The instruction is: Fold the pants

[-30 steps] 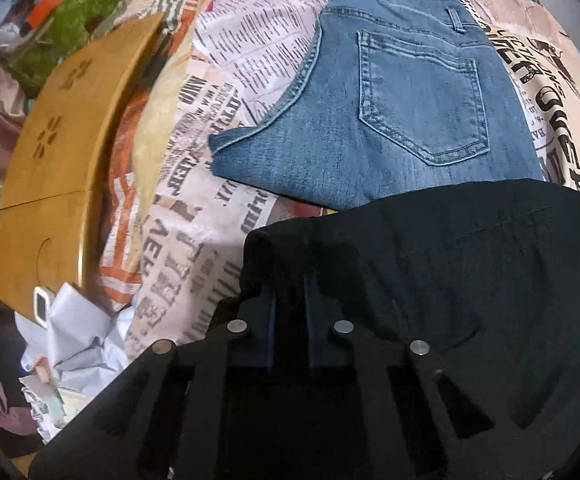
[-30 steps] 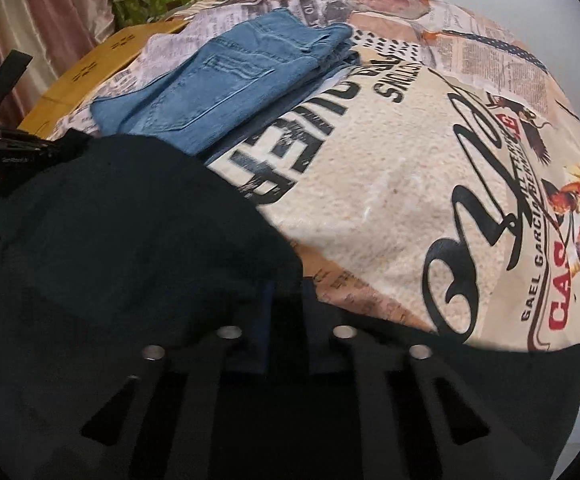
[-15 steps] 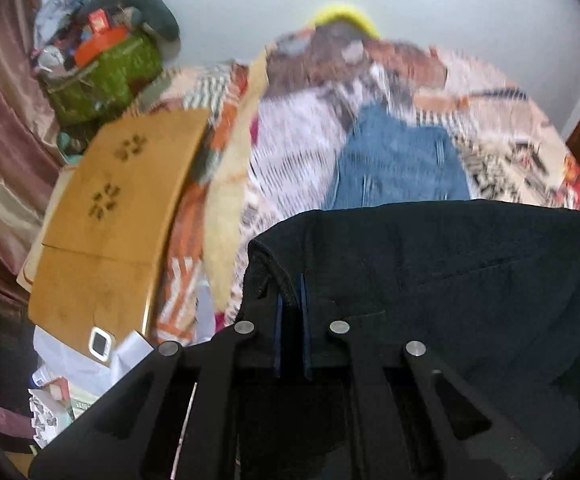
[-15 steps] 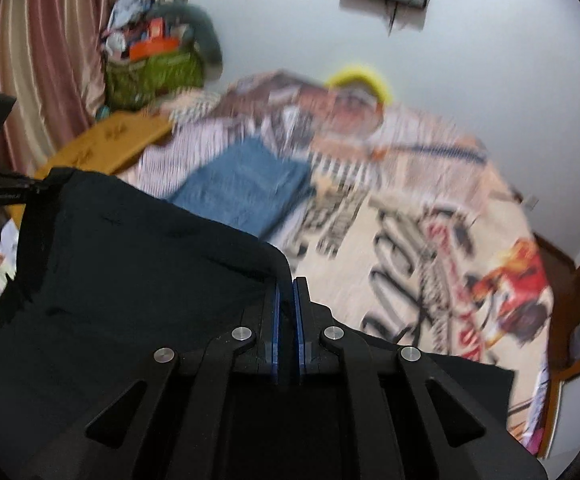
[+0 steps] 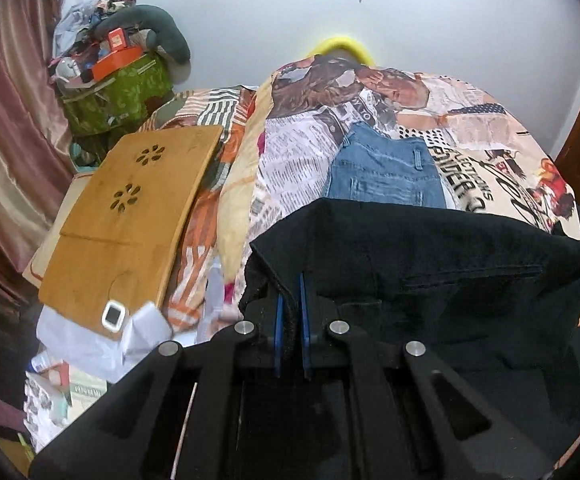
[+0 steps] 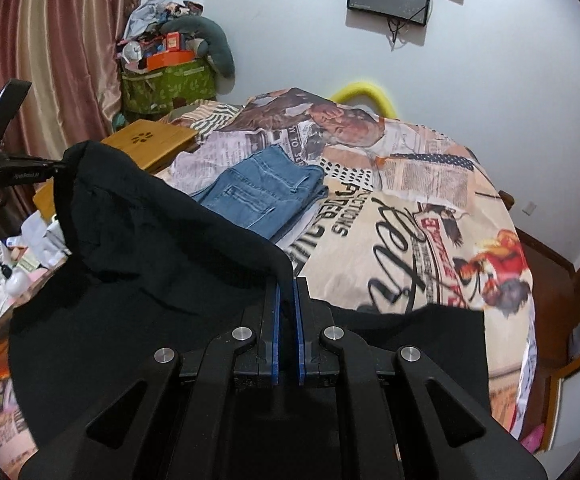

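Black pants (image 5: 430,272) hang stretched between my two grippers above the bed. My left gripper (image 5: 289,292) is shut on one top corner of the pants. My right gripper (image 6: 286,292) is shut on the other corner of the black pants (image 6: 150,264). The cloth droops below both grippers and hides the bed under it. The left gripper (image 6: 56,166) also shows at the far end of the cloth in the right wrist view.
Folded blue jeans (image 5: 386,172) lie on the newspaper-print bedspread (image 6: 430,220) beyond the pants. A wooden lap desk (image 5: 130,216) lies at the bed's left edge. A green bag (image 6: 166,84) piled with clutter stands by the curtain. Papers litter the floor at left.
Both grippers have risen and tilted up, lifting the black pants off the bed. The views now reach the far wall, and the jeans look farther away.
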`<state>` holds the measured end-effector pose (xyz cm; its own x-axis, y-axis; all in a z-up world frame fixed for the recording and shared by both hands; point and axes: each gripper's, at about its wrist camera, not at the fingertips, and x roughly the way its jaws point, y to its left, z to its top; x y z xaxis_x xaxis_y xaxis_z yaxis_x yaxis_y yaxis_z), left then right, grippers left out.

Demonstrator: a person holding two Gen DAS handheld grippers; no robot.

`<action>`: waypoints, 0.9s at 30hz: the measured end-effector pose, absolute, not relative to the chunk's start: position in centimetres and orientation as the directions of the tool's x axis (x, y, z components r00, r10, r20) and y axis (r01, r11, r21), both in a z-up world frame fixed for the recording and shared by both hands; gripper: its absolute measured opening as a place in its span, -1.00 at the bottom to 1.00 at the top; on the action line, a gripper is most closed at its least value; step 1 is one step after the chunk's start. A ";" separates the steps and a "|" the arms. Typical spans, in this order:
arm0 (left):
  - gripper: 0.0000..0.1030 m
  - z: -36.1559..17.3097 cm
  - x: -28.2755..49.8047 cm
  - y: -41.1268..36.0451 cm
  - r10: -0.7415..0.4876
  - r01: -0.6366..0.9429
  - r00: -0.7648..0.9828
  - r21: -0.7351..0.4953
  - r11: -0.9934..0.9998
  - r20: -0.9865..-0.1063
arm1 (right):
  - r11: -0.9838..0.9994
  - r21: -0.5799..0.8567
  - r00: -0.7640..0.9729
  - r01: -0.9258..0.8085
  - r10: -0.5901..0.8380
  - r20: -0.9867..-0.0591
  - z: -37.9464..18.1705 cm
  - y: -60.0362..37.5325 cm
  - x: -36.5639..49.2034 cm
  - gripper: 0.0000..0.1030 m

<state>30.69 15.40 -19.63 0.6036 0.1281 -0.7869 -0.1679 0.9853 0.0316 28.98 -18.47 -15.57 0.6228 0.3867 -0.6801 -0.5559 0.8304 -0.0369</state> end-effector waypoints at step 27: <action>-0.76 -23.4 16.3 16.2 0.145 -0.202 0.539 0.040 0.979 -0.830 | 0.837 0.057 0.478 -0.545 0.366 -0.799 -20.4 -19.5 16.4 -0.81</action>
